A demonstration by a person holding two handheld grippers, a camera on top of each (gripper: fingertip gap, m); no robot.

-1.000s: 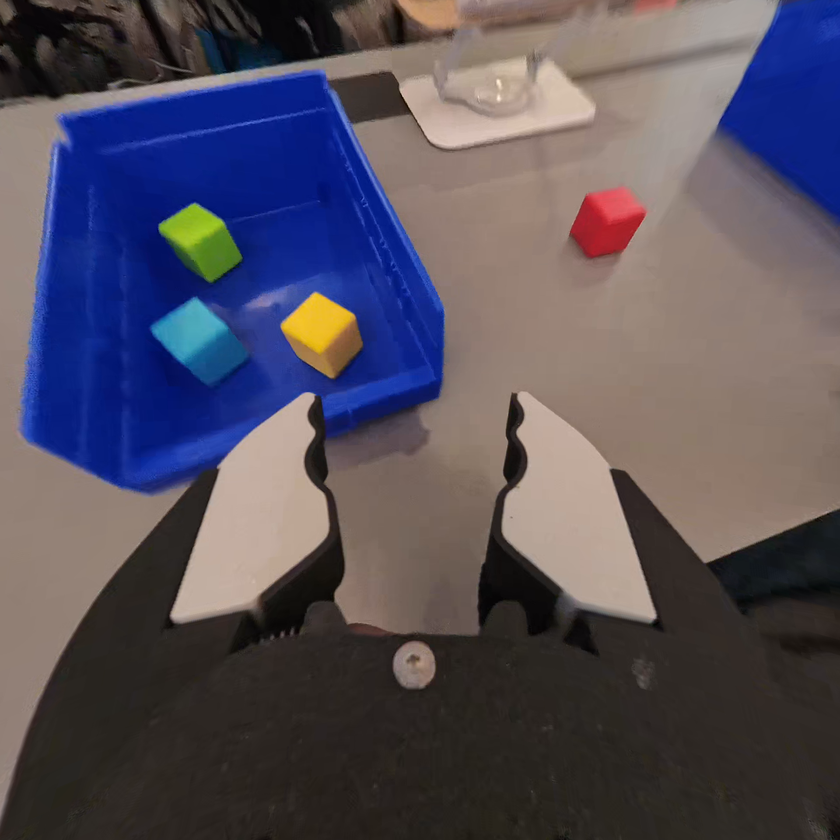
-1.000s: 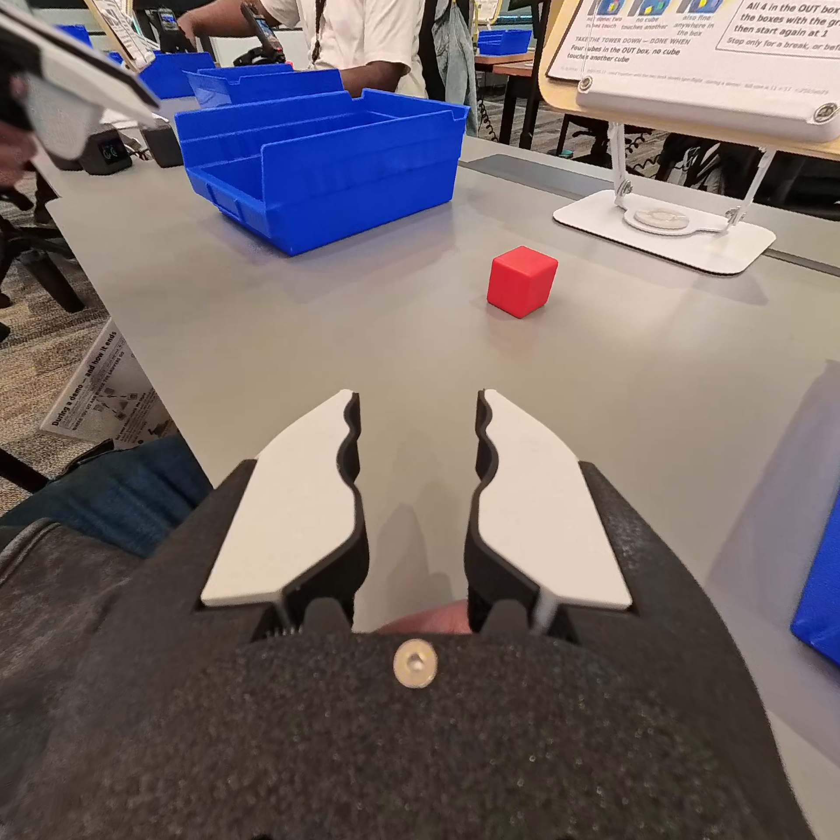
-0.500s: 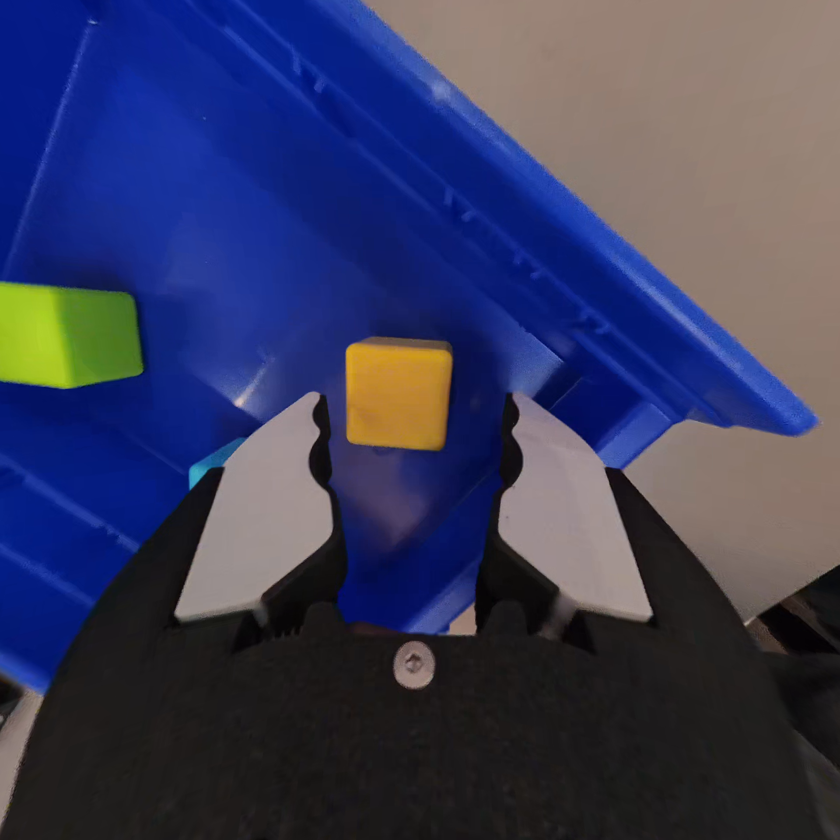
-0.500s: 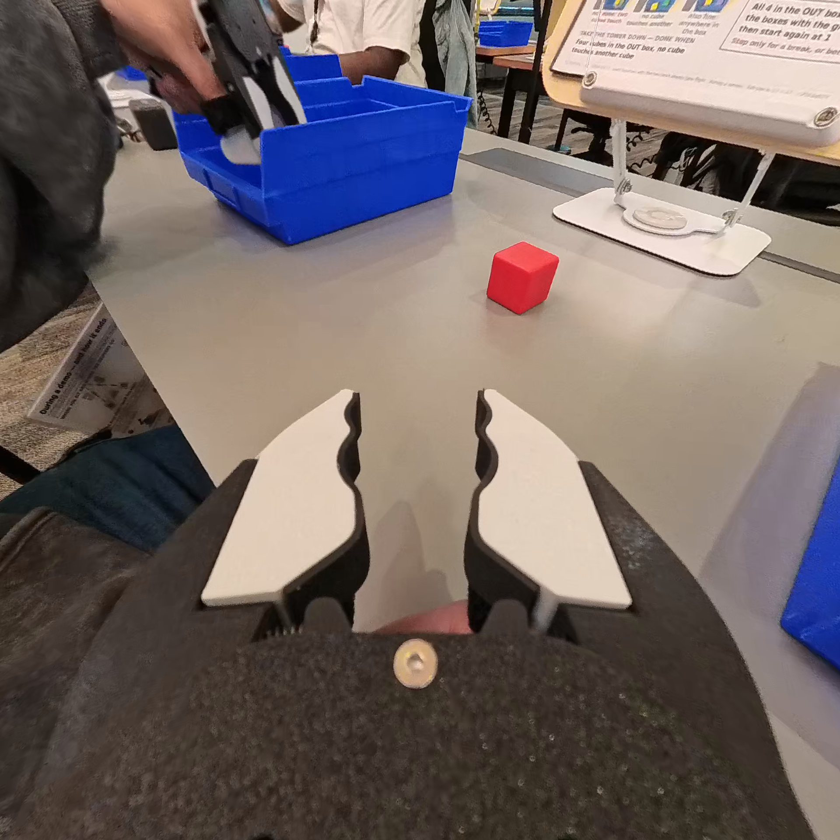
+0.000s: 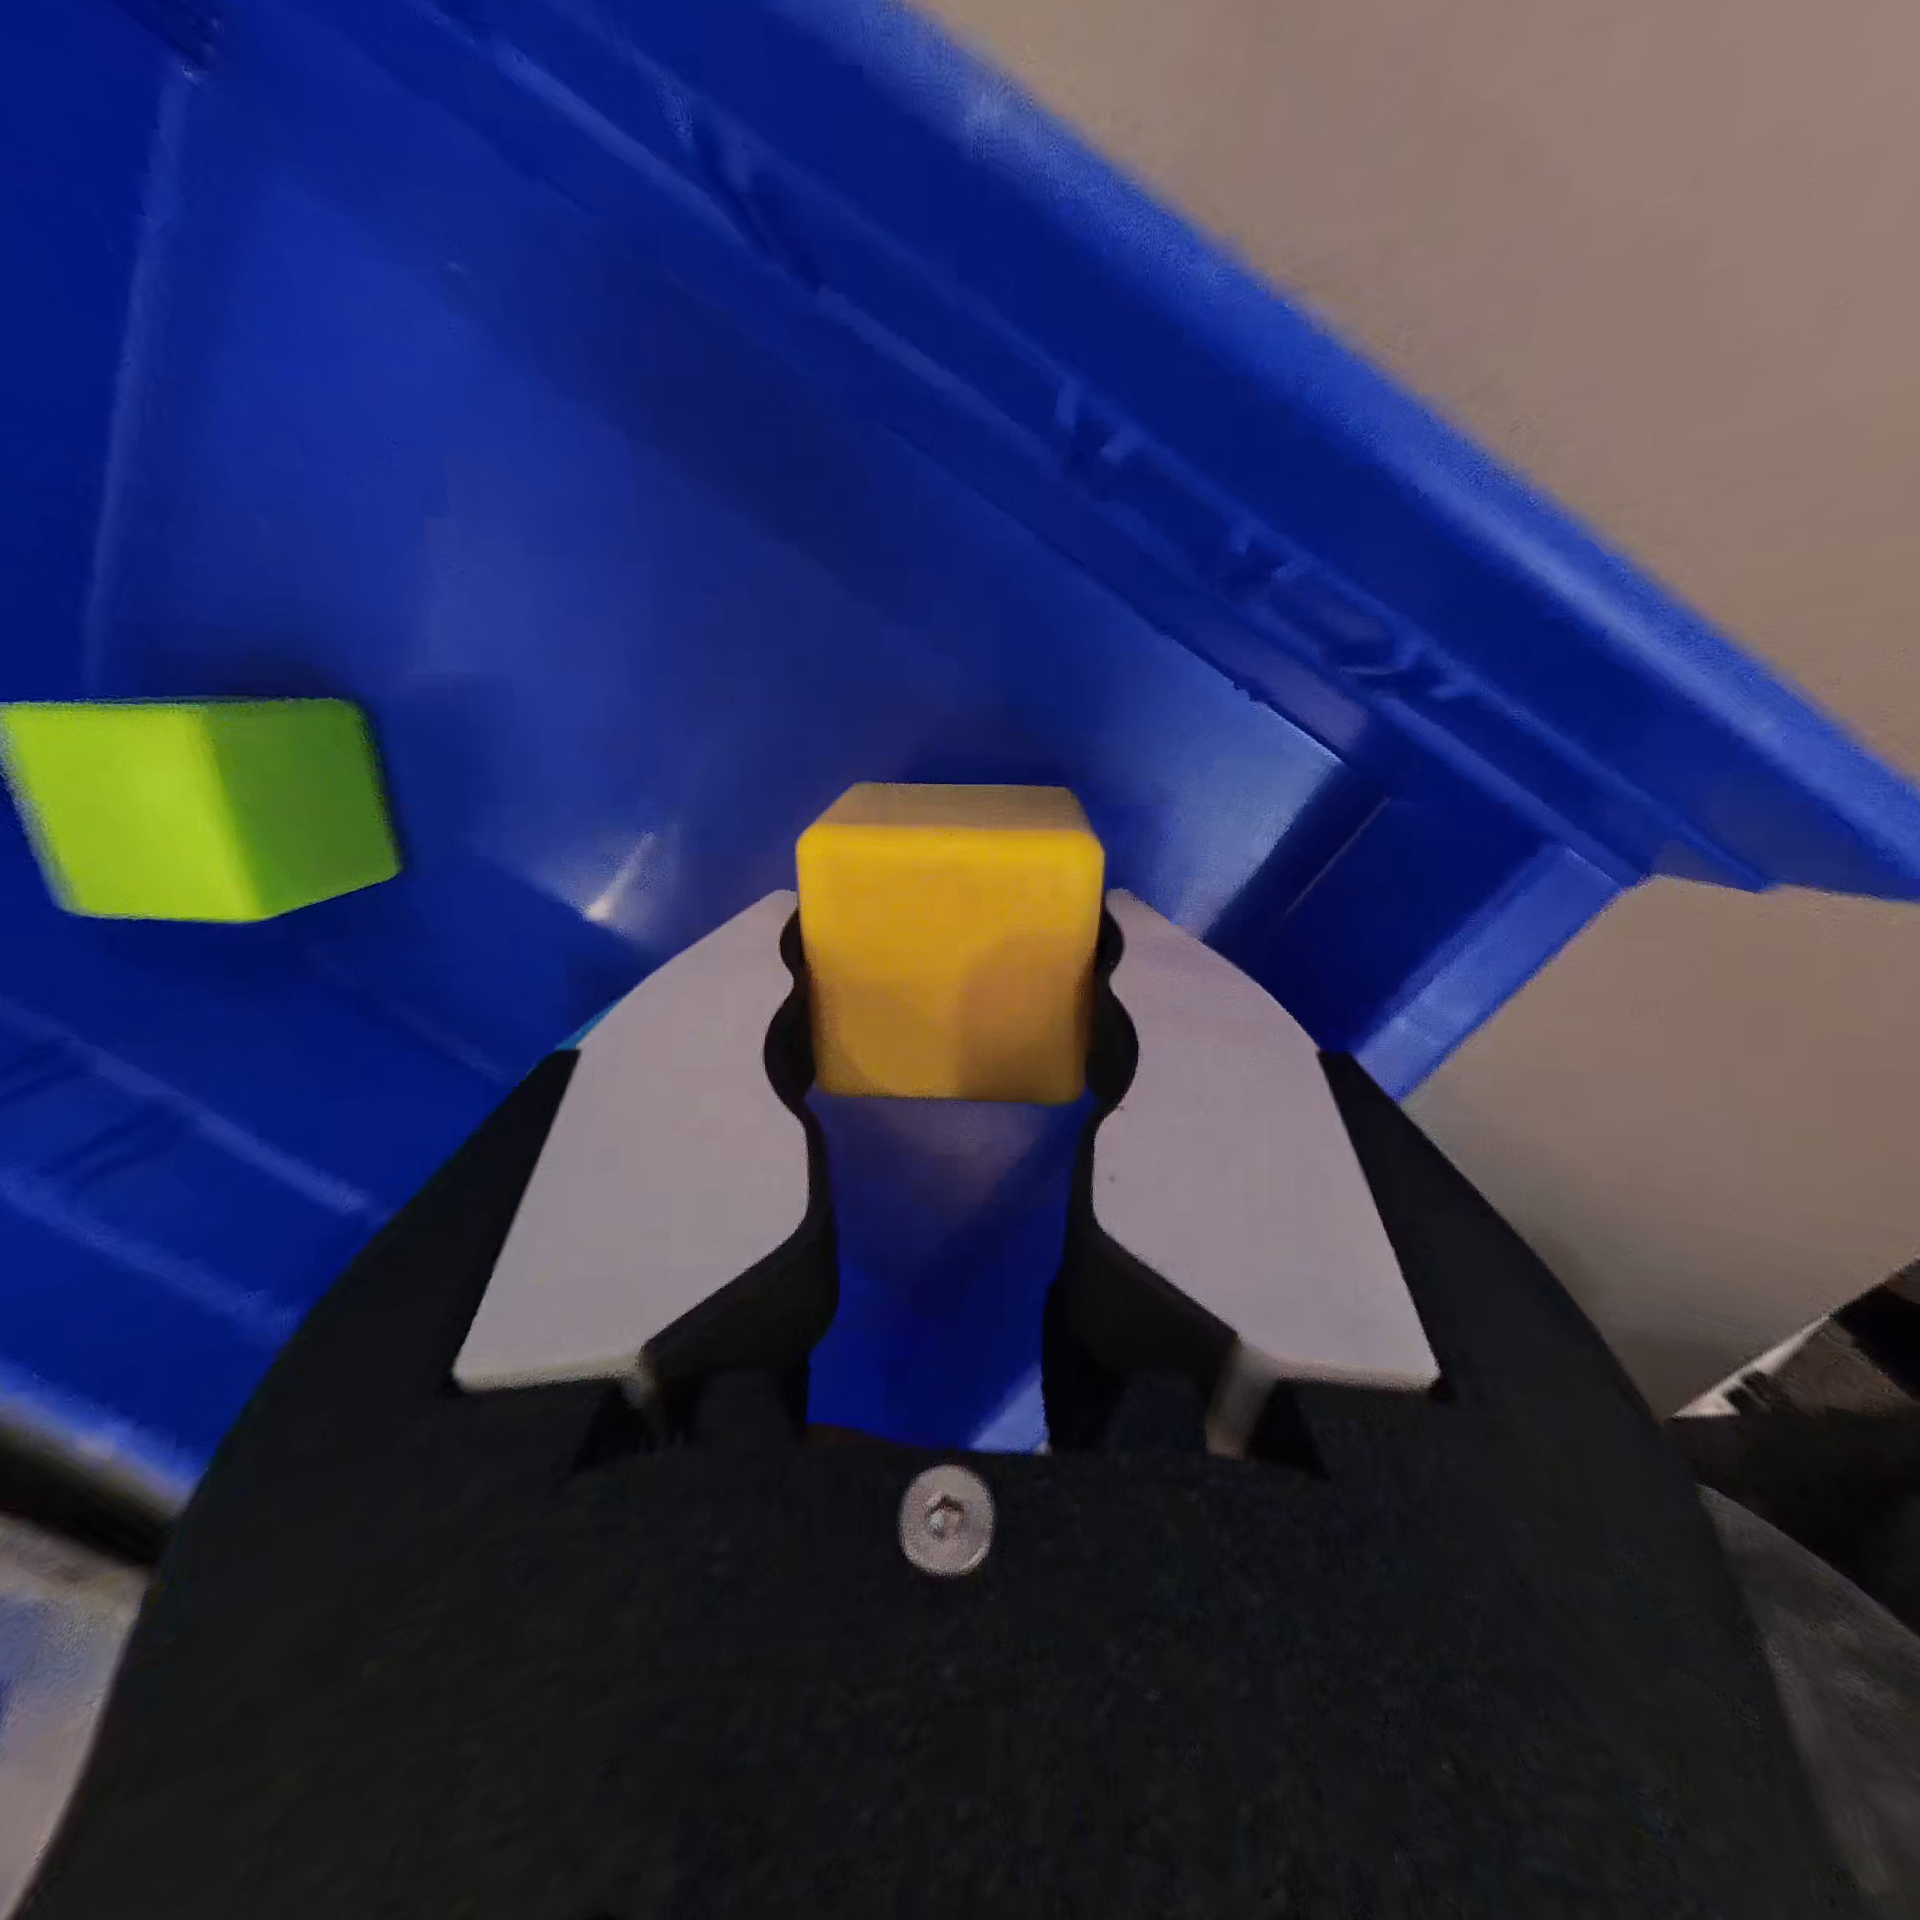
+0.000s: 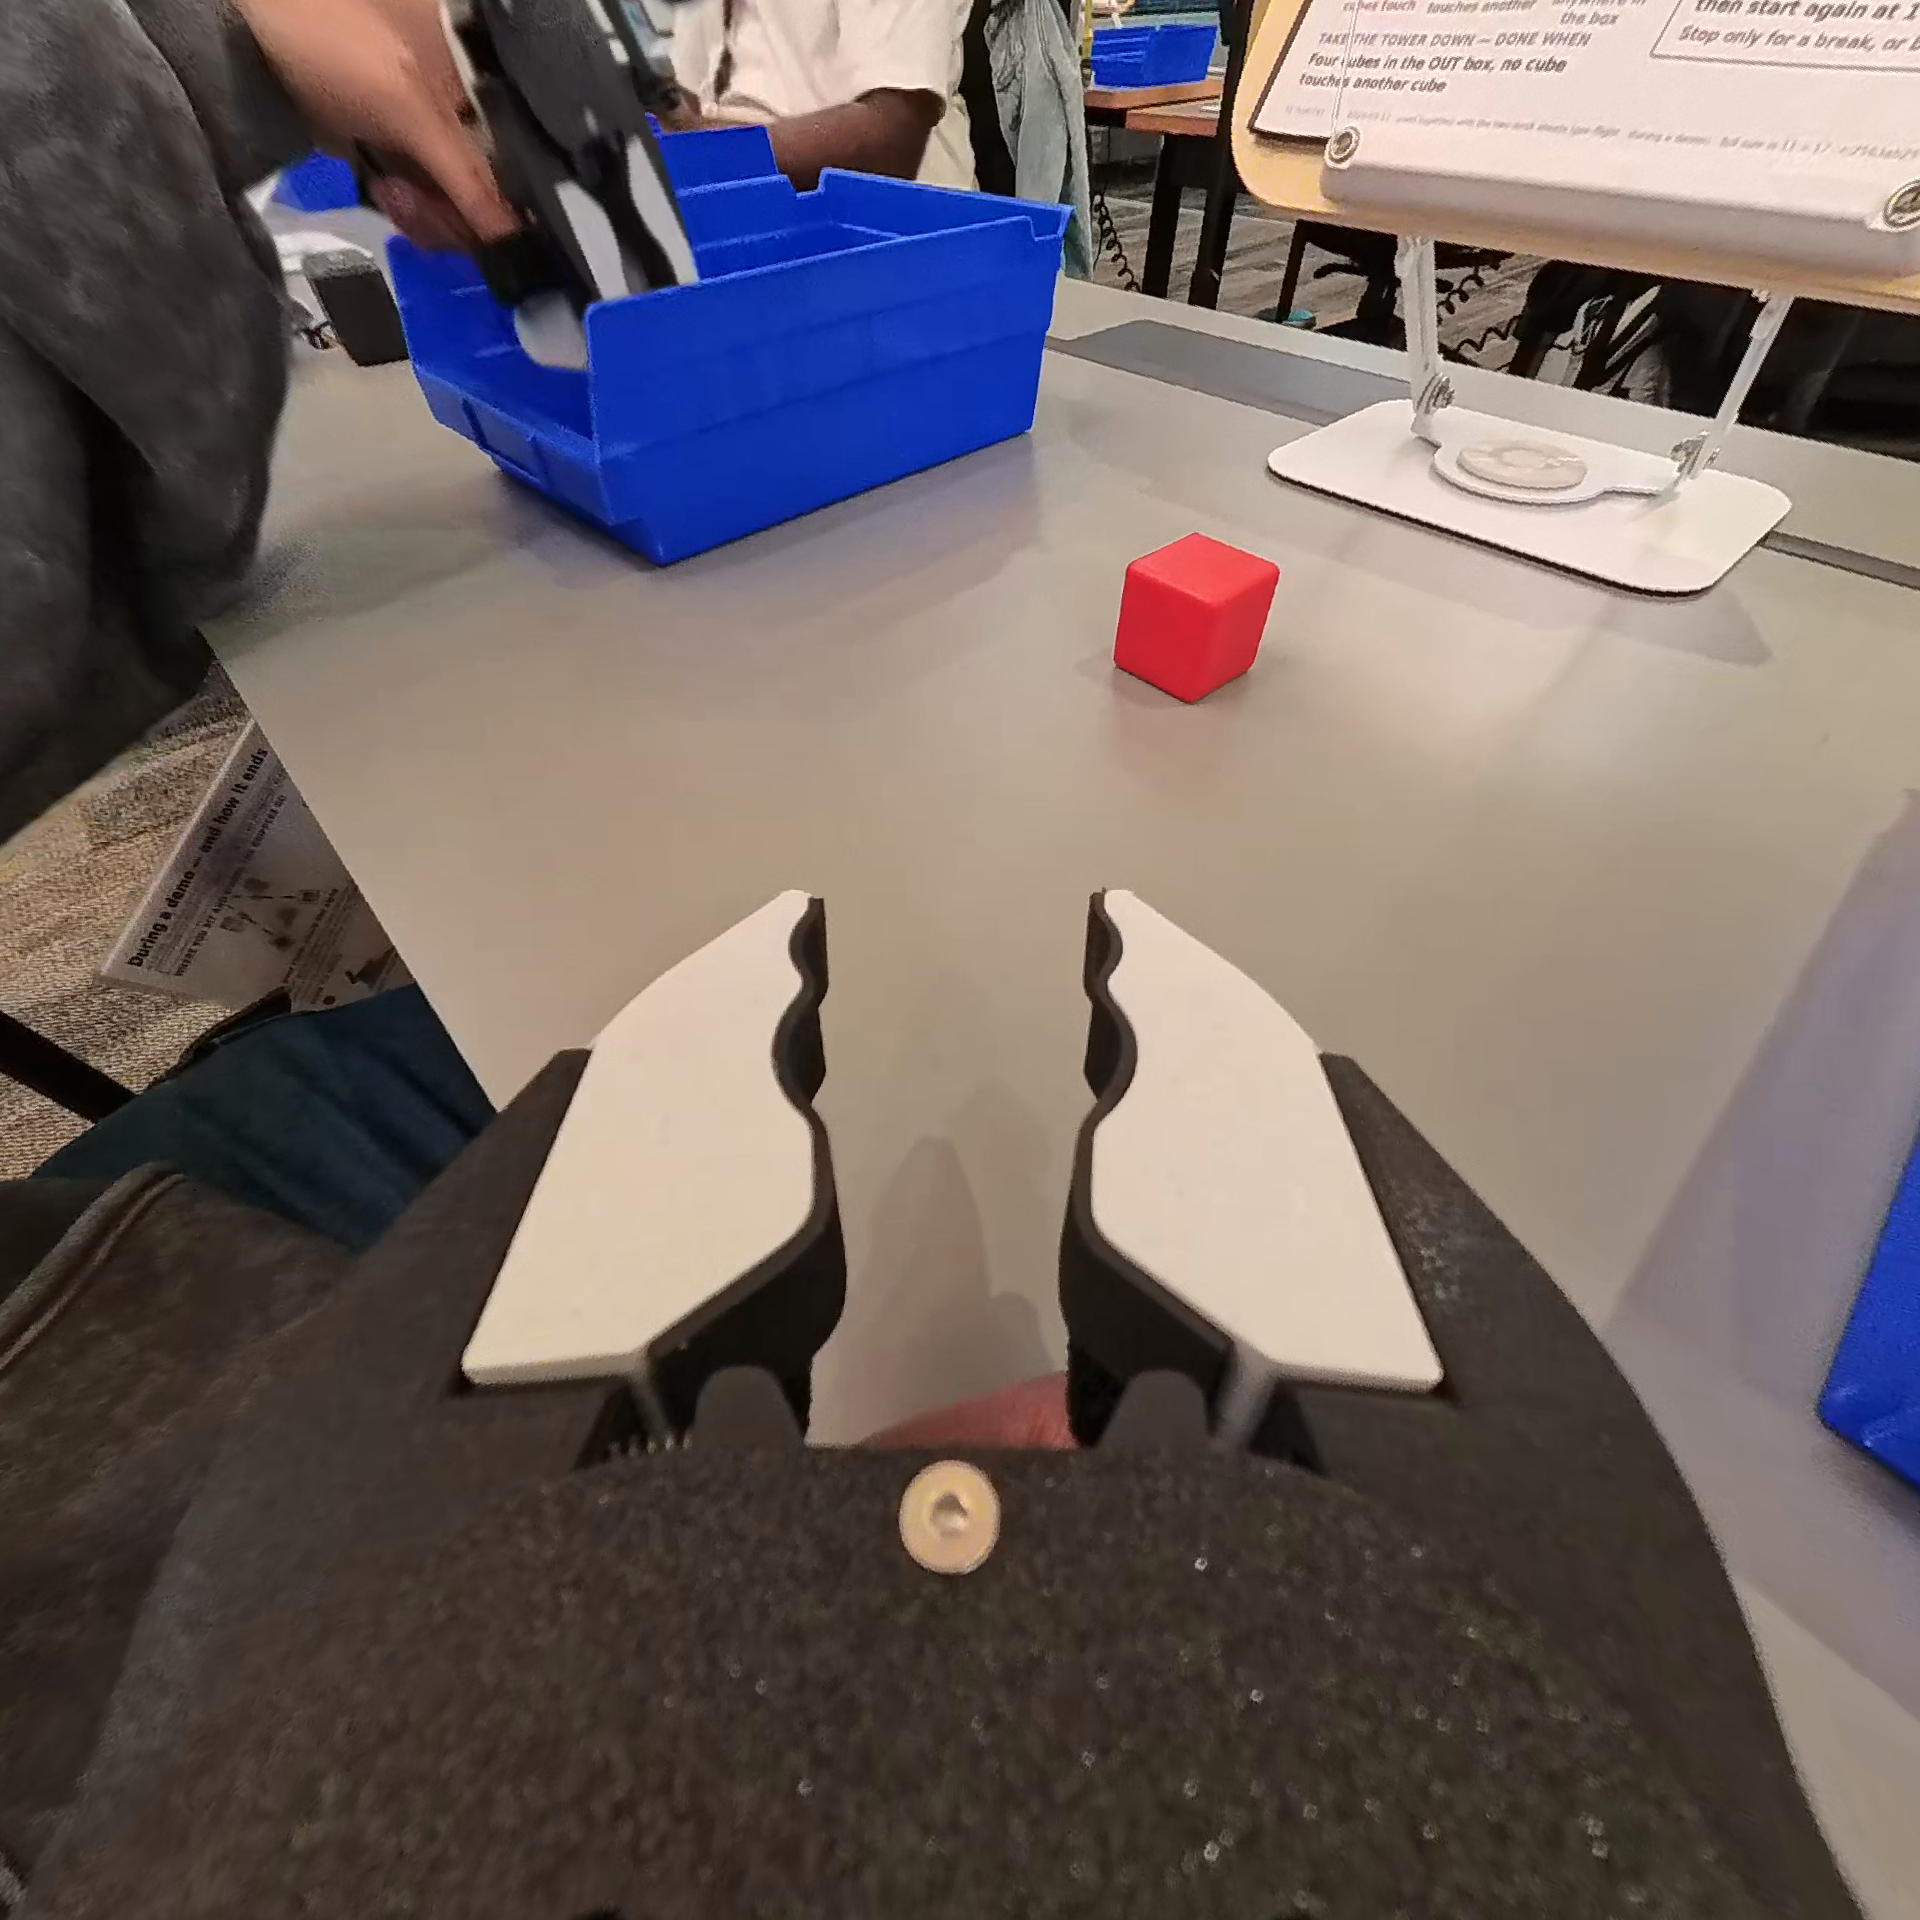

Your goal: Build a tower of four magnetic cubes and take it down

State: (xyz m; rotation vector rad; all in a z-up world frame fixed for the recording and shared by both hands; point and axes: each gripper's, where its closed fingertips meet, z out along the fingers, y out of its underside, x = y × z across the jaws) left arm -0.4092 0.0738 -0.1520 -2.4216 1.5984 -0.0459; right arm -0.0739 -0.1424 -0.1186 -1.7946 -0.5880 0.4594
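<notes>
Grey table [image 6: 935,790] fills my right view, a blue bin [image 5: 727,468] my left. My left gripper [image 5: 948,925] is clamped on the yellow cube [image 5: 948,966] inside that bin; a green cube [image 5: 208,810] lies to its left. My right gripper [image 6: 954,914] hangs over the table, jaws apart and empty, the red cube [image 6: 1195,615] ahead, well apart.
</notes>
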